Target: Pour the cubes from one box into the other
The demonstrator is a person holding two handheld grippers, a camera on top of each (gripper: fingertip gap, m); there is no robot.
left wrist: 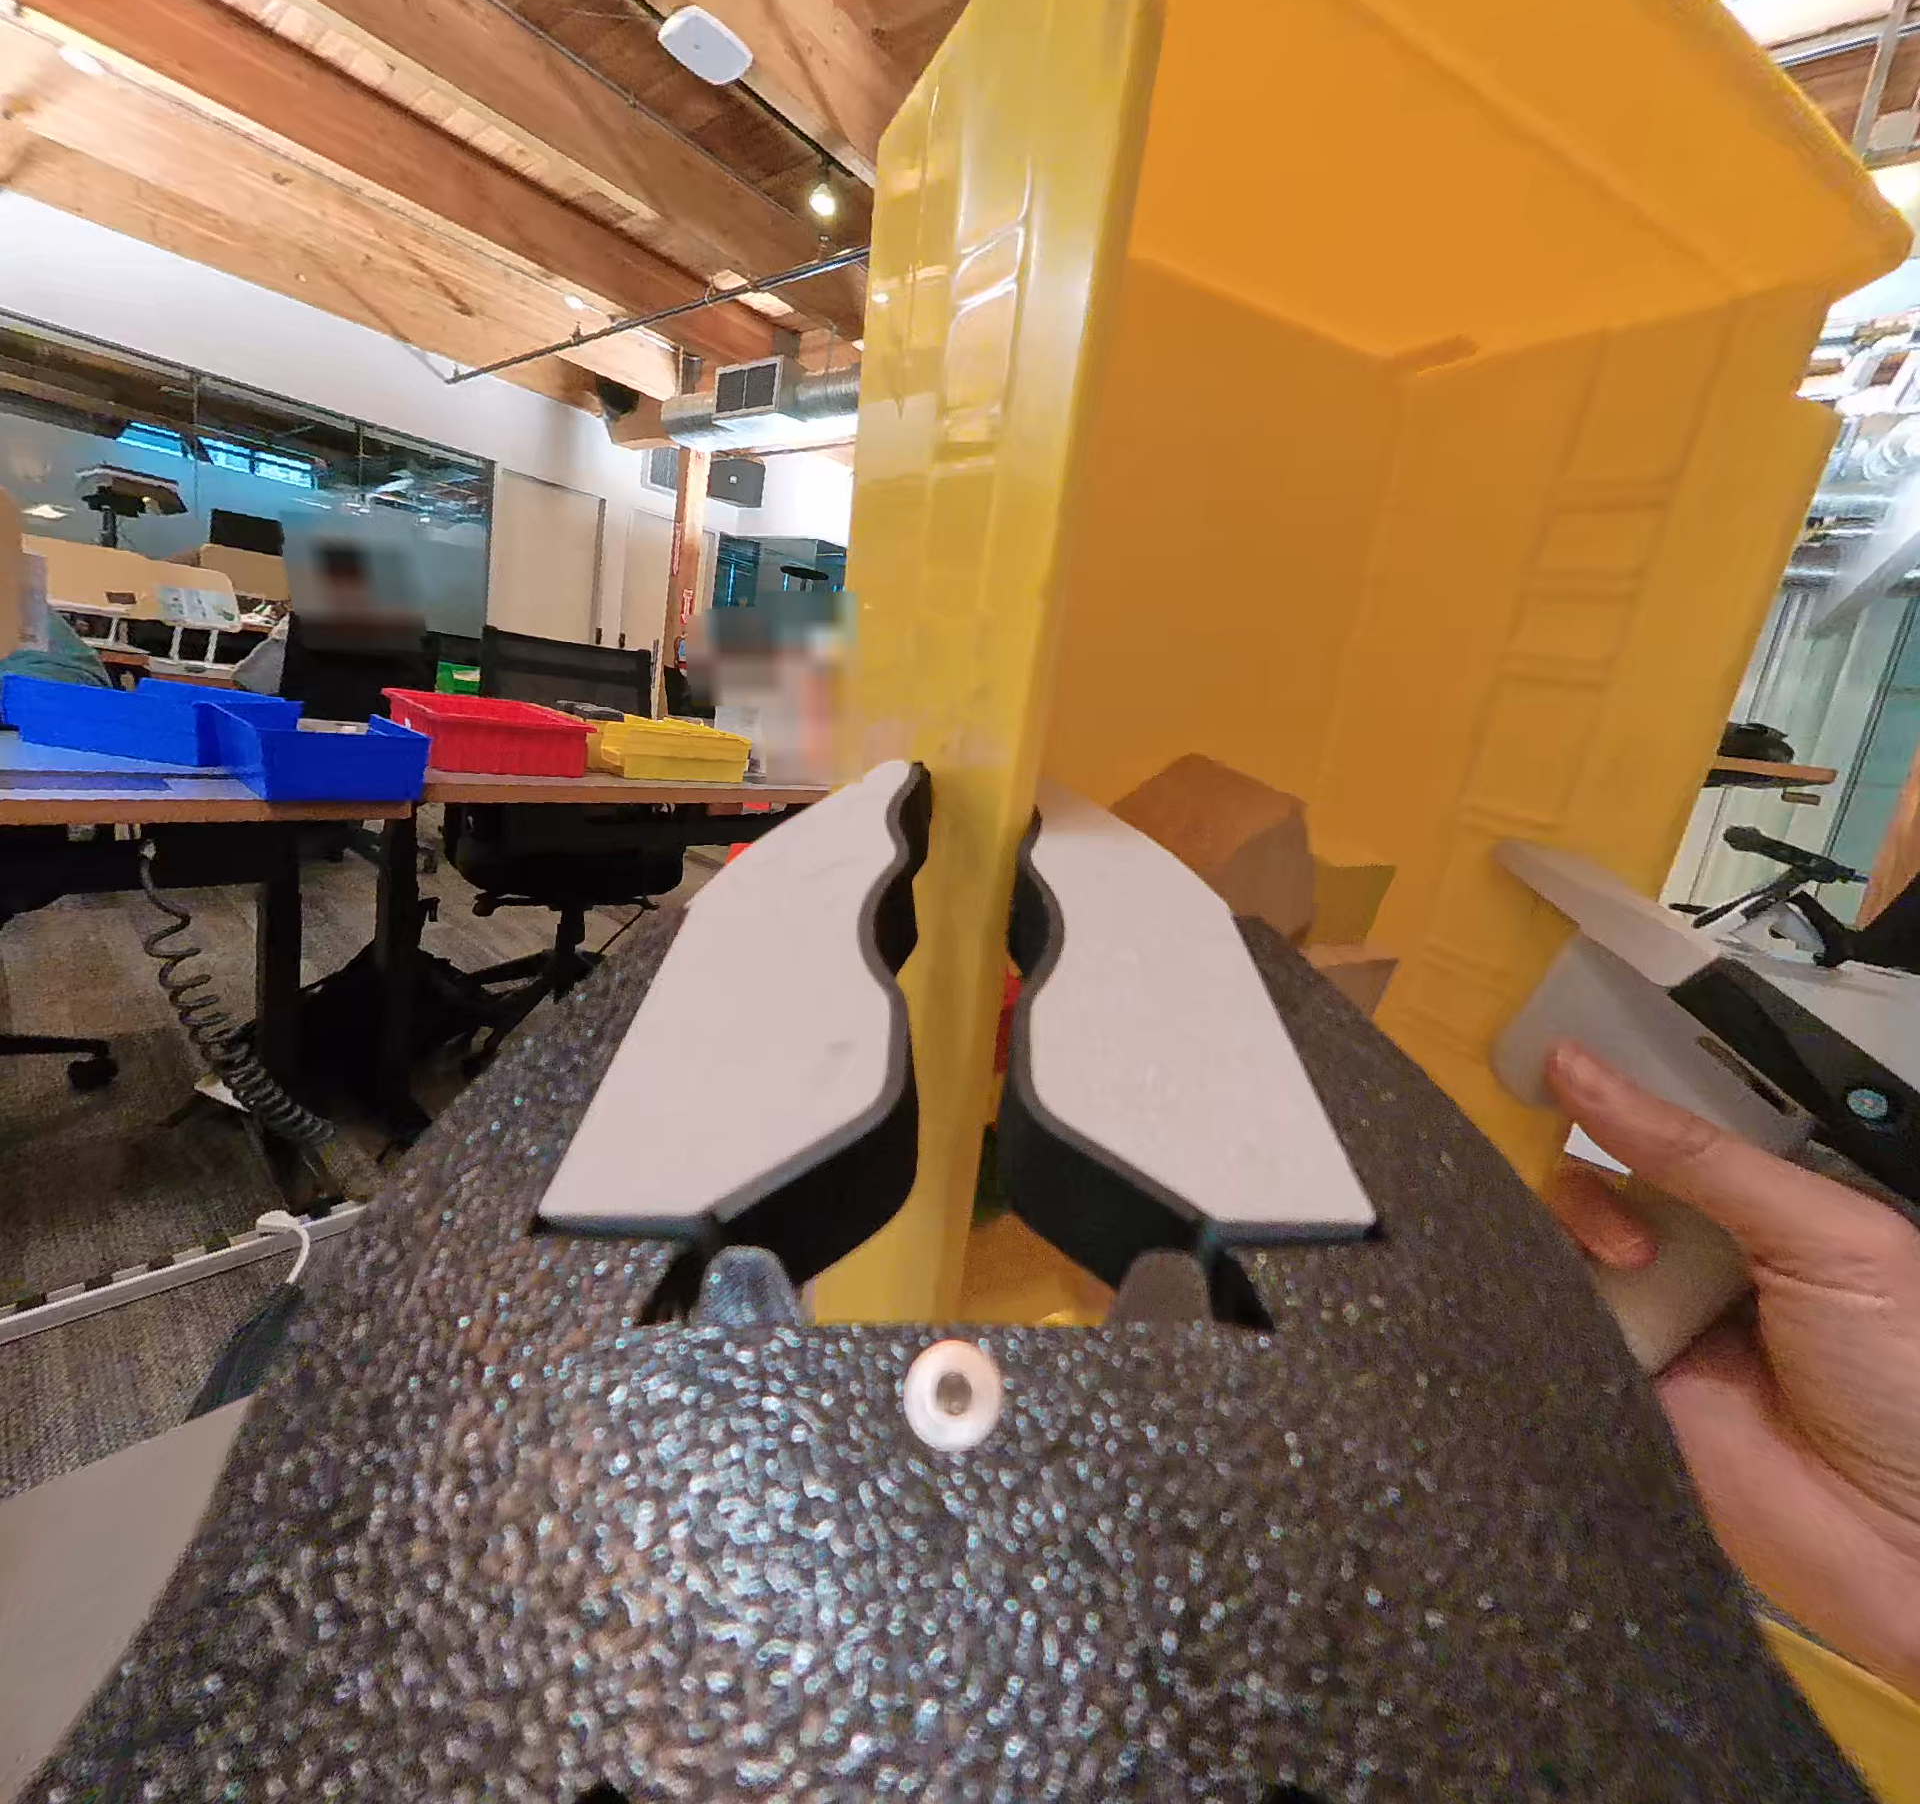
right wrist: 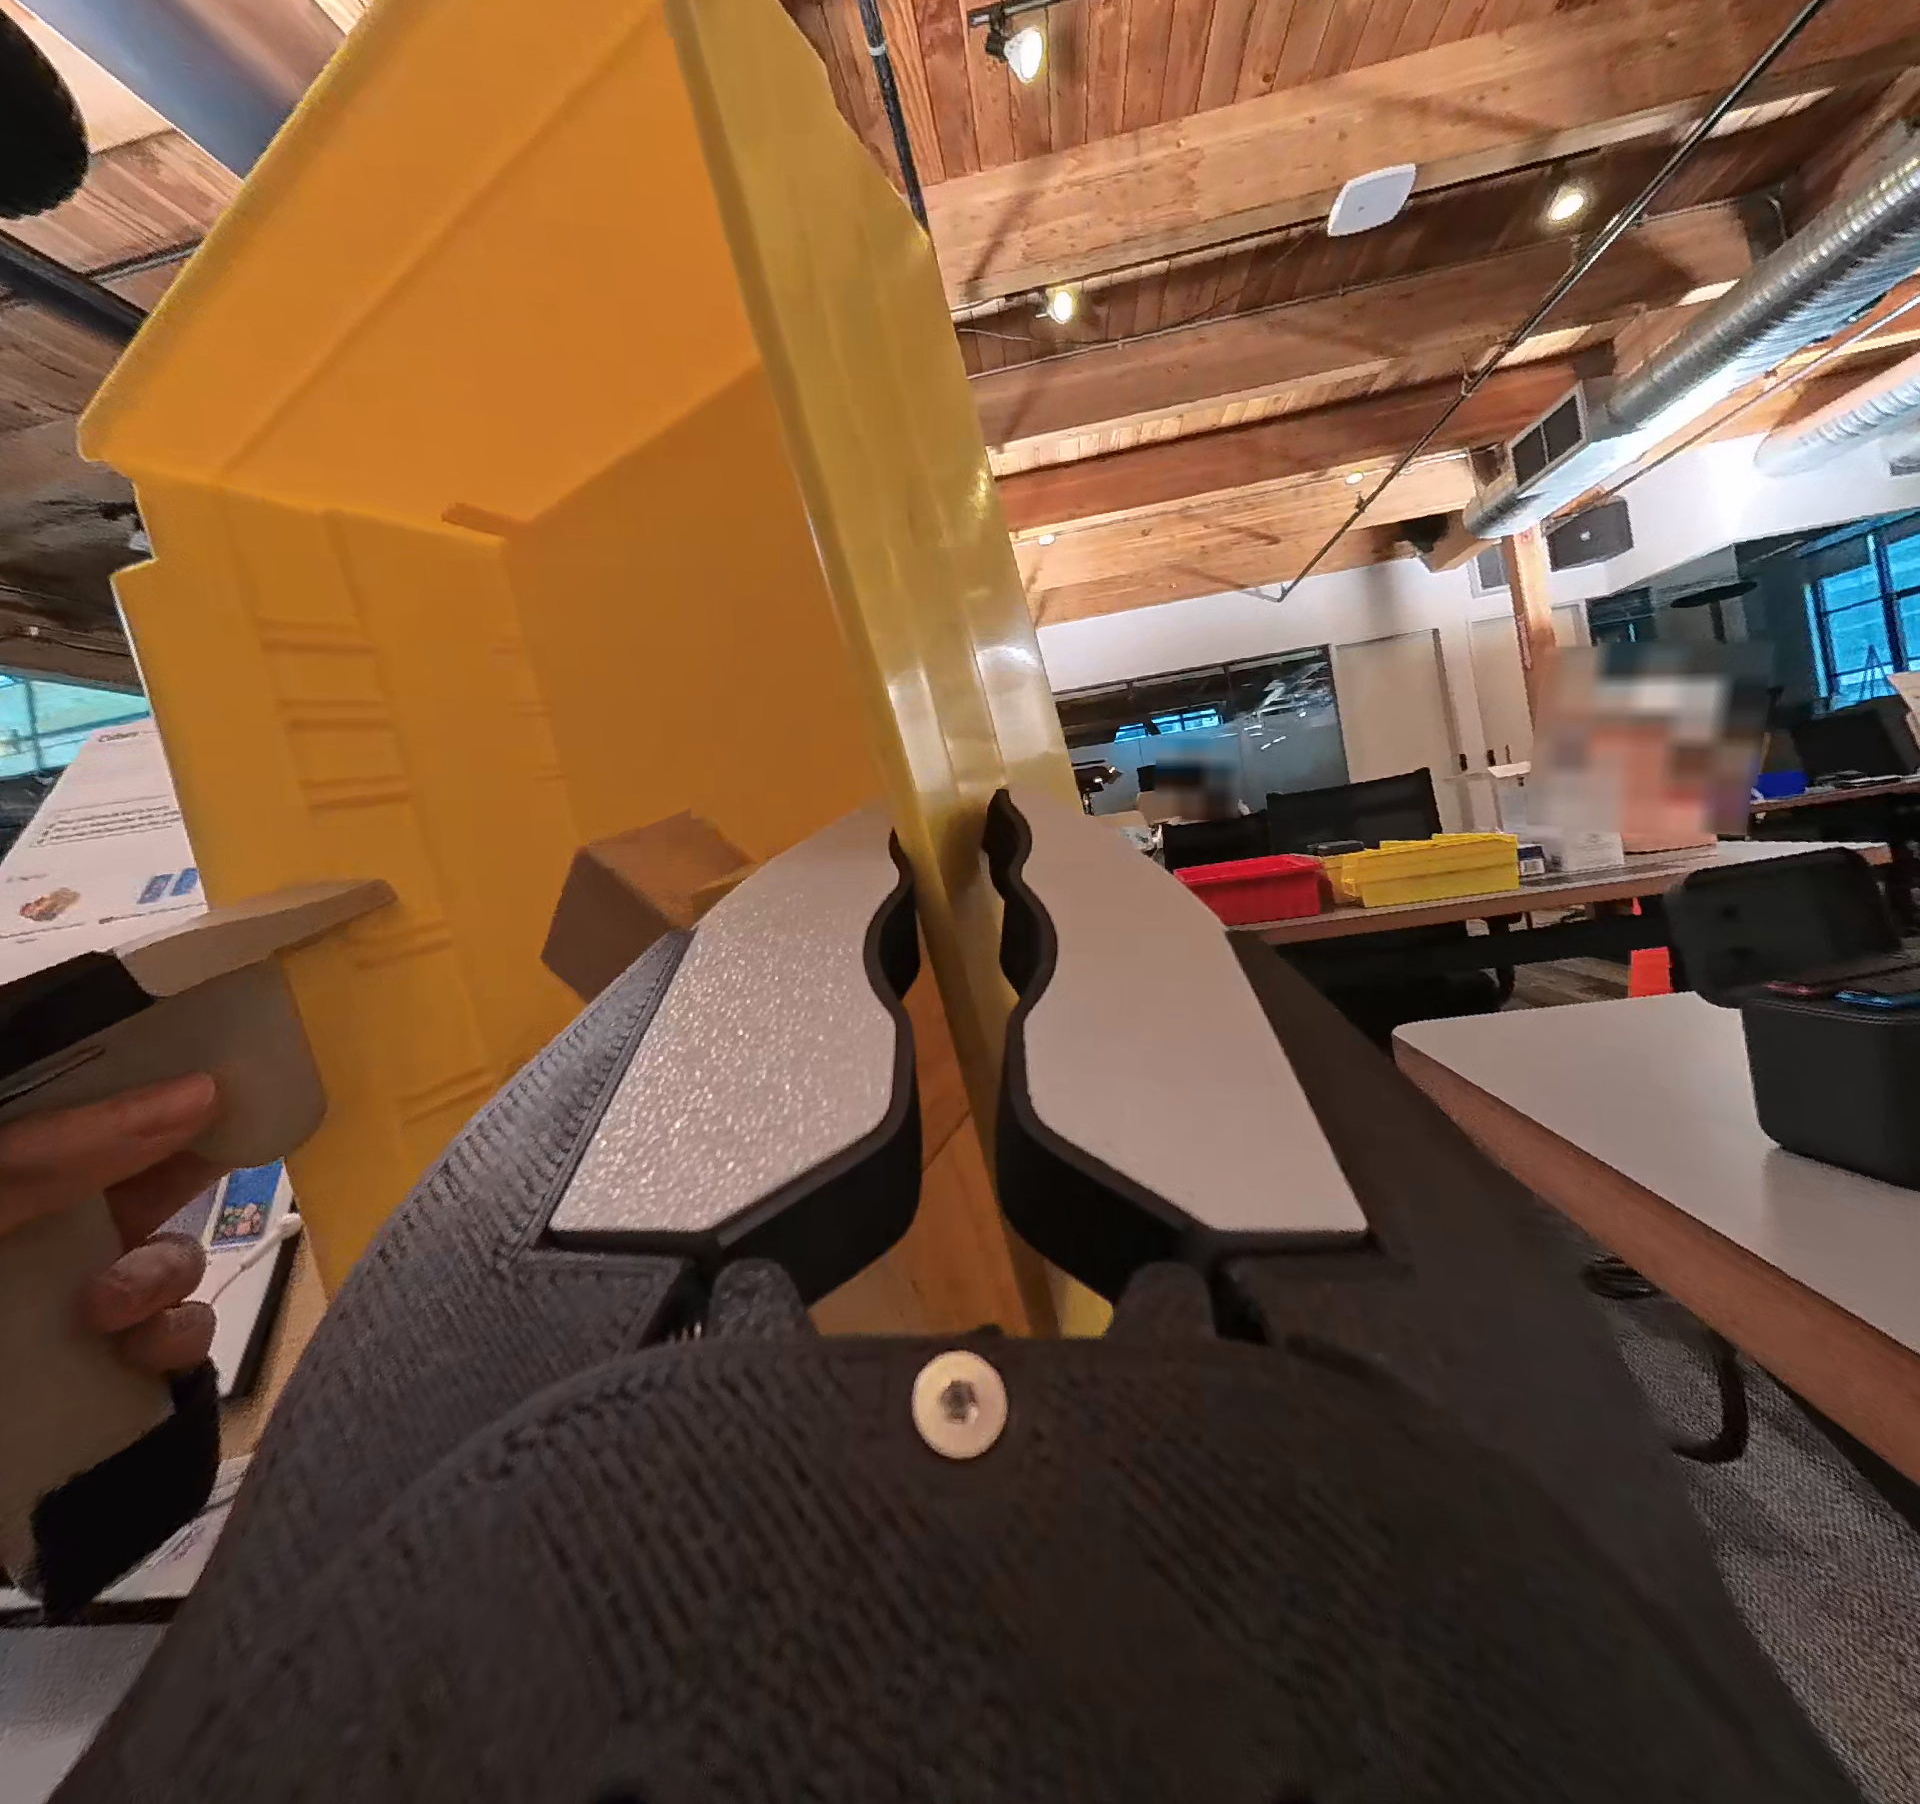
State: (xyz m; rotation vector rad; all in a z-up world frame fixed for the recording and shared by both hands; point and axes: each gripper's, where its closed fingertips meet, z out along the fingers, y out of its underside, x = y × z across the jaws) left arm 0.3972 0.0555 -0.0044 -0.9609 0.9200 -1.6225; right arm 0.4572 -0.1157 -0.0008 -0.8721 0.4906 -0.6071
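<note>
In the left wrist view the left gripper (left wrist: 971,819) is clamped on one side wall of a yellow plastic bin (left wrist: 1299,528), the wall pinched between its two grey fingers (left wrist: 748,1006) at the centre of the frame. The bin is tipped steeply, its open inside filling the upper right of the frame against the wooden ceiling. A brown wooden cube (left wrist: 1216,829) shows inside the bin just right of the fingers, with more brown pieces below it; a patch of red shows low in the gap between the fingers, too hidden to identify. At the right edge the right gripper (left wrist: 1600,933) grips the opposite wall, held by a hand (left wrist: 1787,1339) at lower right.

In the right wrist view the right gripper (right wrist: 951,840) is likewise closed on a wall of the yellow bin (right wrist: 499,383), which fills the upper left. One wooden cube (right wrist: 644,881) lies inside, left of the fingers. At the left edge the left gripper (right wrist: 301,907) holds the far wall, with a hand (right wrist: 114,1224) below it.

On distant desks sit blue bins (left wrist: 218,731), a red bin (left wrist: 488,731) and a second yellow bin (left wrist: 675,746) at middle left
</note>
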